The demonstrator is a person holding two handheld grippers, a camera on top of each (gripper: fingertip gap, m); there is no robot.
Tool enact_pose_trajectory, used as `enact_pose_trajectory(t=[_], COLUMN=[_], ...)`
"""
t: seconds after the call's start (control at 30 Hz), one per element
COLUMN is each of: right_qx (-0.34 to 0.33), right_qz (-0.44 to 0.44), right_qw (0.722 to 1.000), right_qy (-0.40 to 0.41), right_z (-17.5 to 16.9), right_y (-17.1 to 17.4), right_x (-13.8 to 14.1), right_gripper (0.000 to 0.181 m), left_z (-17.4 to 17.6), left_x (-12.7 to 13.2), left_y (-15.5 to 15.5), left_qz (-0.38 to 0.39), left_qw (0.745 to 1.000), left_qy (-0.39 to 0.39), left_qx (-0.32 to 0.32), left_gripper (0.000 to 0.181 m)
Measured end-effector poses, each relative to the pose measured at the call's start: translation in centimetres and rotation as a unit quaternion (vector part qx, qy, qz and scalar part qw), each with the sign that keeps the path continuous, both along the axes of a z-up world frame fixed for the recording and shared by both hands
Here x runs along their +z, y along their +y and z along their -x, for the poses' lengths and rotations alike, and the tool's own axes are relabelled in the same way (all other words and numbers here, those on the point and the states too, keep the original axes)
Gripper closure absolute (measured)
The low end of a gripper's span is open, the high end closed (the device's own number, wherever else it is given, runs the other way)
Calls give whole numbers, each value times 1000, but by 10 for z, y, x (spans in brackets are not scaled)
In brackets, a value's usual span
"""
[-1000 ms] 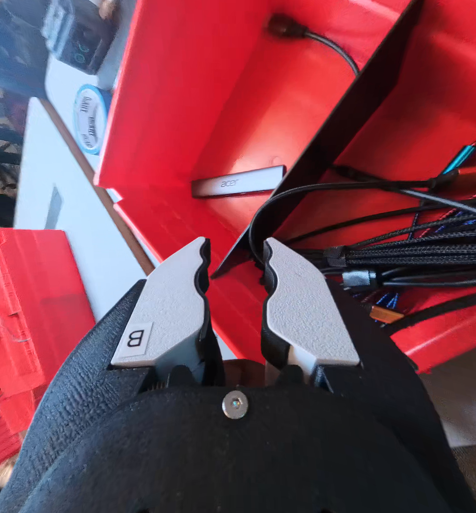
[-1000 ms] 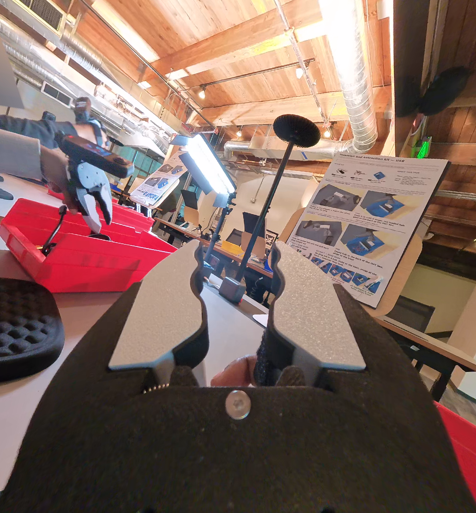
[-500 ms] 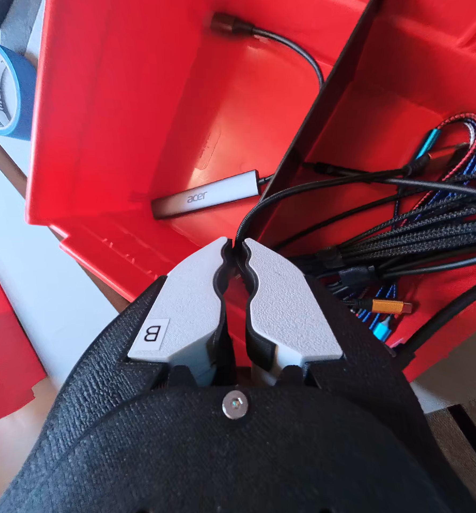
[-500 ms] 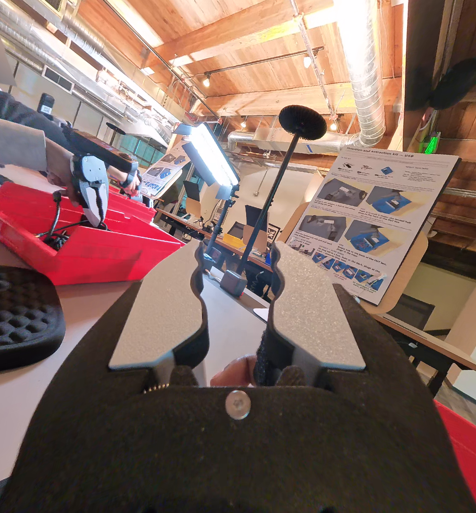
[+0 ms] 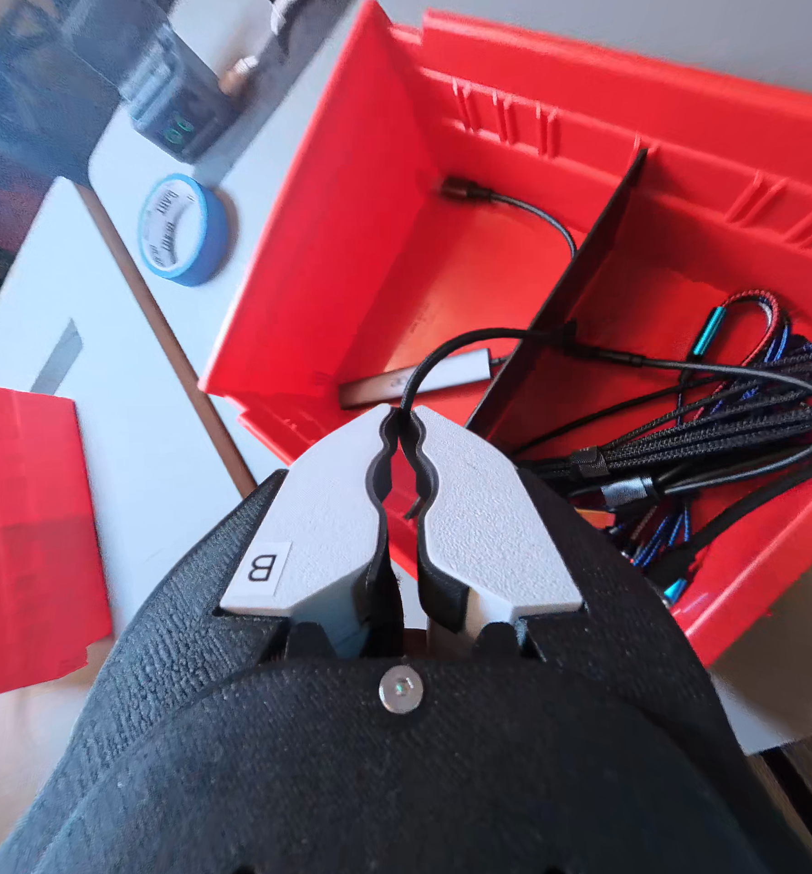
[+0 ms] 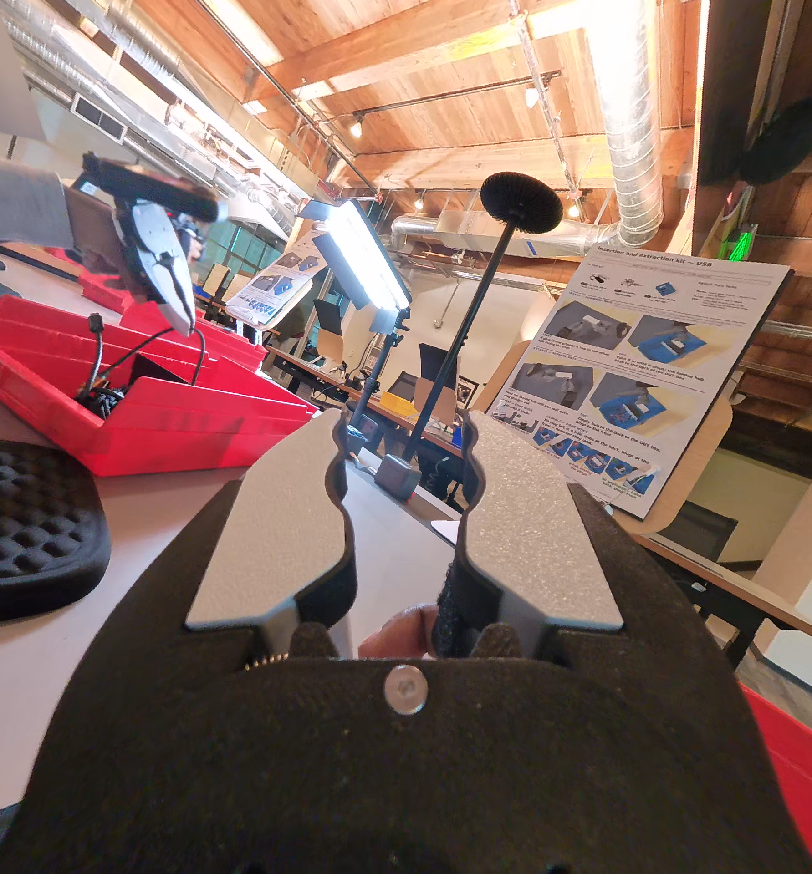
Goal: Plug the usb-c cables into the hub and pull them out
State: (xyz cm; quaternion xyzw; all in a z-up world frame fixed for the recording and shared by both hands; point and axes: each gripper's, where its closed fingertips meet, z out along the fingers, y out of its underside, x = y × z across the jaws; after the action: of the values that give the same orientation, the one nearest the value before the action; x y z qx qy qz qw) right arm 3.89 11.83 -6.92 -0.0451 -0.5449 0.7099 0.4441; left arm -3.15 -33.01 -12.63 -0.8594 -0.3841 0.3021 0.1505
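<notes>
Left gripper (image 5: 401, 418): clenched on a black cable (image 5: 460, 341), pinched at the fingertips. The cable loops up from the tips, crosses the black divider (image 5: 560, 302) and runs back into the cable bundle (image 5: 706, 440). A short dark end shows lower down between the fingers; whether it is the plug cannot be told. Judged purpose of the grip: to draw one cable free of the bundle for plugging.

Right gripper (image 6: 404, 454): fingers apart, nothing between them, held over the table (image 6: 394, 534) well away from the bin (image 6: 167, 425). Judged idle, waiting to steady the hub.

Hub (image 5: 441, 378): grey bar on the floor of the bin's left compartment, its own lead curving to a plug (image 5: 465, 193) near the back wall. No cable is plugged in that can be seen.

Cable bundle: right compartment, braided black, blue and red leads, tangled. Risk judged: neighbours dragged along.

Tape (image 5: 181, 229): blue roll, on the table beside the bin.
</notes>
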Motion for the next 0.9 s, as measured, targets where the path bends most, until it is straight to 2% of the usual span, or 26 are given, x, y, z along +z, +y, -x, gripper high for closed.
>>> enact_pose_trajectory(t=[0.1,0.23,0.33,0.43,0.57,0.7,0.83,0.9], right_qx=[1,5,13,21,39,13,-64,-98], right_qz=[-4,-13,-22,-29,-71,-184,-256,-265], right_qw=[1000,1000,1000,999,997,982,952,939], right_qy=[-2,-6,-11,-23,-16,51,157,194], right_z=[0,0,-2,-5,-28,-49,-54,-52], right_y=[-1,-4,-7,-11,-35,-76,-94,-95], right_x=[-1,-4,-7,-5,6,-11,-23,-23], right_gripper=[135,136,136,138,141,138,139,139], left_z=[3,3,-2,-9,-22,-34,-40,-41], left_x=[35,100,142,166,158,133,110,103], left_y=[4,19,45,79,132,195,241,255], left_qz=[3,-39,-117,-220,-386,-553,-617,-625], left_qw=[997,978,946,899,838,767,740,741], left_qy=[74,204,301,378,386,322,264,245], left_qx=[1,9,-4,-17,-18,-33,-37,-40], left_gripper=[177,177,177,177,177,177,177,177])
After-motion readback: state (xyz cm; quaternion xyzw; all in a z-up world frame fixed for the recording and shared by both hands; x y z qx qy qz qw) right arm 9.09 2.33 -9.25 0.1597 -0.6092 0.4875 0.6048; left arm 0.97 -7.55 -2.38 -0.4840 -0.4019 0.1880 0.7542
